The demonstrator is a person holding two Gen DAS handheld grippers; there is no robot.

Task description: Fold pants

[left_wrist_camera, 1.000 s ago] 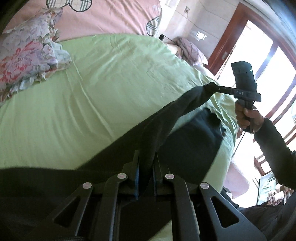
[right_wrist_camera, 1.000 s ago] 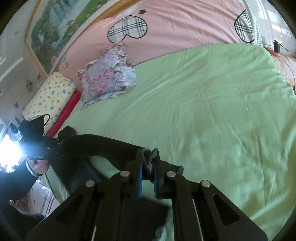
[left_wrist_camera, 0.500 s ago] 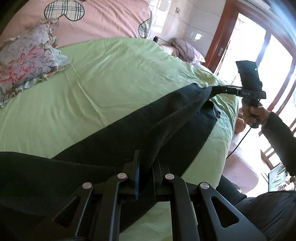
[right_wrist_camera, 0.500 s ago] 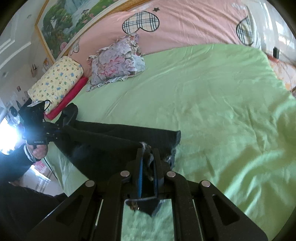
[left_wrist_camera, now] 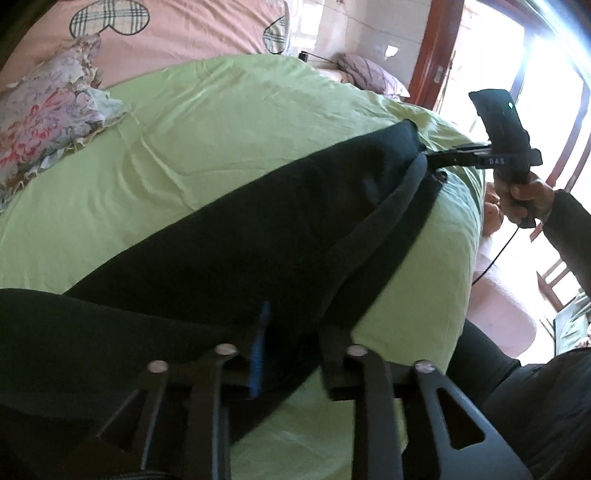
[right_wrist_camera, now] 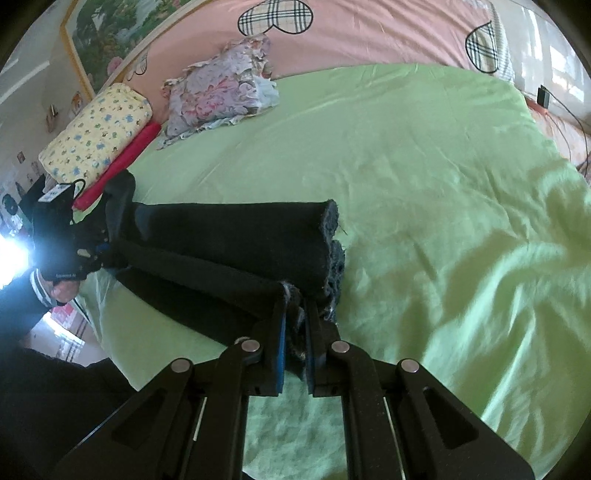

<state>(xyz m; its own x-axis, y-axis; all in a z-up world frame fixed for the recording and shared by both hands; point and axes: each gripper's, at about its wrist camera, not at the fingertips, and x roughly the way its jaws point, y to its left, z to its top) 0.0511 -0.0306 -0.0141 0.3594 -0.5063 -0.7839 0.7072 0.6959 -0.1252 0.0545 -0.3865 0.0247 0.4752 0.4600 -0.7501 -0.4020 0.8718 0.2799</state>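
Black pants (left_wrist_camera: 258, 229) lie stretched along the near side of the green bed sheet (left_wrist_camera: 221, 122), with both legs side by side in the right wrist view (right_wrist_camera: 229, 243). My left gripper (left_wrist_camera: 291, 343) is partly open, its jaws apart with the waist-end cloth lying loose between them. My right gripper (right_wrist_camera: 294, 325) is shut on the frayed hem of the nearer leg. It also shows far off in the left wrist view (left_wrist_camera: 430, 158), at the hem end. The left gripper shows at the waist end in the right wrist view (right_wrist_camera: 99, 251).
A floral cushion (right_wrist_camera: 218, 96) and a yellow patterned pillow (right_wrist_camera: 96, 129) with a red roll (right_wrist_camera: 122, 162) sit at the head of the bed. A pink headboard cover (right_wrist_camera: 369, 33) runs behind. A door frame (left_wrist_camera: 436, 48) stands beyond the bed's far corner.
The pants were lowered and laid flat on the sheet, the upper leg spreading over the lower. My left gripper's jaws have opened off the cloth. My right gripper stays shut on the hem.
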